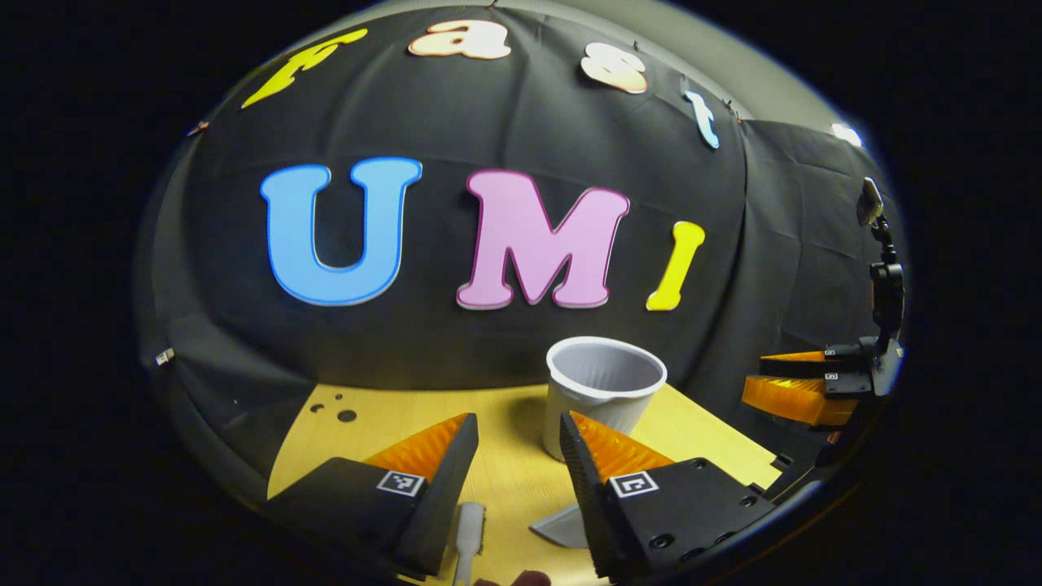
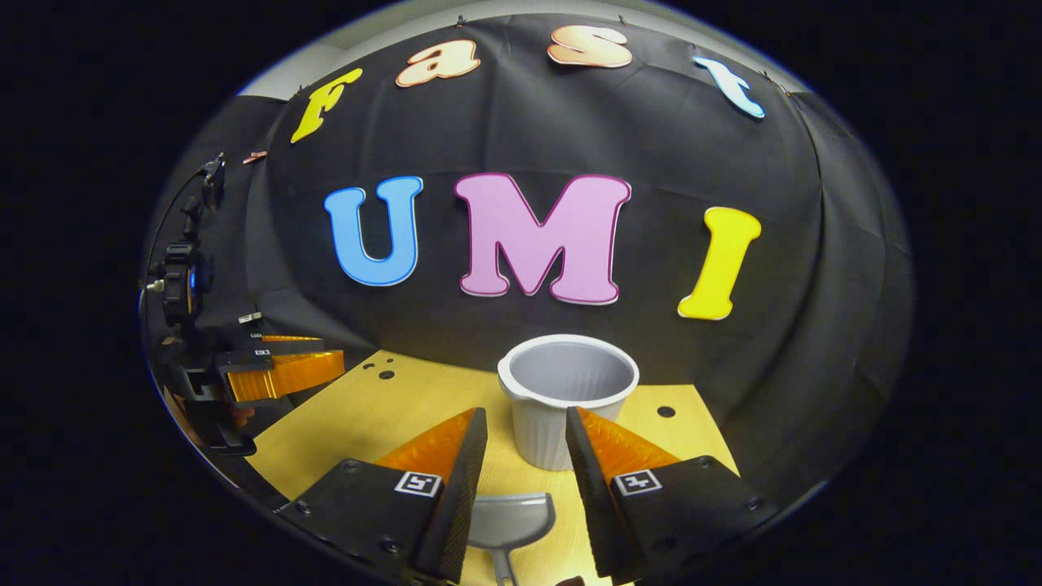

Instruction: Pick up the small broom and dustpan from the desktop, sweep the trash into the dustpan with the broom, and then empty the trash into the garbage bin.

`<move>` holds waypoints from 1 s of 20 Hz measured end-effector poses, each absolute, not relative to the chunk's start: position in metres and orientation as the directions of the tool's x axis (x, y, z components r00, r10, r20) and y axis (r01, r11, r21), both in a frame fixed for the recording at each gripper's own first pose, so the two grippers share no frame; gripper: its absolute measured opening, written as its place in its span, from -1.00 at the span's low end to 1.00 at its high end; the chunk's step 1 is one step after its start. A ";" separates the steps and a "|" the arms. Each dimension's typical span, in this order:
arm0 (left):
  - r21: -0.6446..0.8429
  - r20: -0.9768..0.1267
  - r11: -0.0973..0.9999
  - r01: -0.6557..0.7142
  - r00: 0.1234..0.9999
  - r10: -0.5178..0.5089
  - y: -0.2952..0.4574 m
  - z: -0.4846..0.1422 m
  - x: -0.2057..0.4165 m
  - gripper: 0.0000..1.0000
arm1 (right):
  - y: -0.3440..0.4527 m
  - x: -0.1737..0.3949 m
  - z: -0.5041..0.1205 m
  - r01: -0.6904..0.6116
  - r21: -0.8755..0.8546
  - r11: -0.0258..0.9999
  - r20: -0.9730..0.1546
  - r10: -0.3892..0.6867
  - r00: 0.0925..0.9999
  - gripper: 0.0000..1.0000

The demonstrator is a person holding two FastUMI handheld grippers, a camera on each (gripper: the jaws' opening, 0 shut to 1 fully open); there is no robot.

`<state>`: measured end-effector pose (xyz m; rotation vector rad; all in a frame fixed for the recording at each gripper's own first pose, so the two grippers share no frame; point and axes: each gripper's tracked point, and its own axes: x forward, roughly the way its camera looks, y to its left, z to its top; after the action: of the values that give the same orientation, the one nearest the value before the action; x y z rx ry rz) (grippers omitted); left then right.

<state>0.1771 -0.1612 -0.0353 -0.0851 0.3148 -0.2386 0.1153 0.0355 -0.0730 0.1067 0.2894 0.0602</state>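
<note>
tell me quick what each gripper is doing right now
Left gripper: open, holding nothing, small broom below it.
Right gripper: open, holding nothing, dustpan below it.

Grey dustpan [image 2: 509, 521] flat on desktop; white bin [image 2: 567, 399] upright behind.

Booth dim overall, light from above and front; wooden desktop [image 1: 505, 472] brightly lit, black cloth wall falls to shadow at its base. Heavy fisheye bending toward edges. Centre sharp, rims soft. White bin [image 2: 566, 395] evenly lit, no harsh glare.
</note>
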 end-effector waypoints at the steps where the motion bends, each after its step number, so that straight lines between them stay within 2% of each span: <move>1: -0.104 -0.264 0.970 0.221 0.934 -0.241 -0.161 -0.025 0.177 0.40 | 0.034 0.117 -0.067 -0.042 0.102 0.994 -0.267 0.068 0.961 0.30; 5: -0.056 -0.200 0.976 0.212 0.955 -0.219 -0.157 0.002 0.172 0.60 | 0.037 0.117 -0.041 -0.026 0.091 0.996 -0.196 0.044 0.980 0.49; 7: -0.072 -0.196 0.971 0.227 0.952 -0.237 -0.161 0.002 0.169 0.64 | 0.038 0.116 -0.034 -0.004 0.080 0.997 -0.169 0.017 0.986 0.62; 10: -0.121 -0.195 0.953 0.278 0.935 -0.297 -0.171 -0.001 0.166 0.74 | 0.046 0.113 -0.033 0.022 0.084 0.996 -0.167 -0.008 0.986 0.70; 16: -0.086 -0.179 0.947 0.310 0.930 -0.320 -0.167 0.006 0.170 0.80 | 0.037 0.106 -0.025 0.133 0.055 0.990 -0.142 -0.124 0.982 0.89; 20: -0.058 -0.189 0.950 0.308 0.931 -0.314 -0.169 0.006 0.165 0.80 | 0.039 0.109 -0.022 0.106 0.092 0.990 -0.141 -0.092 0.986 0.92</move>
<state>0.1653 -0.1690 0.0064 -0.0275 0.1978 -0.3184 0.1095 0.0388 -0.0218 0.0994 0.1372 -0.0995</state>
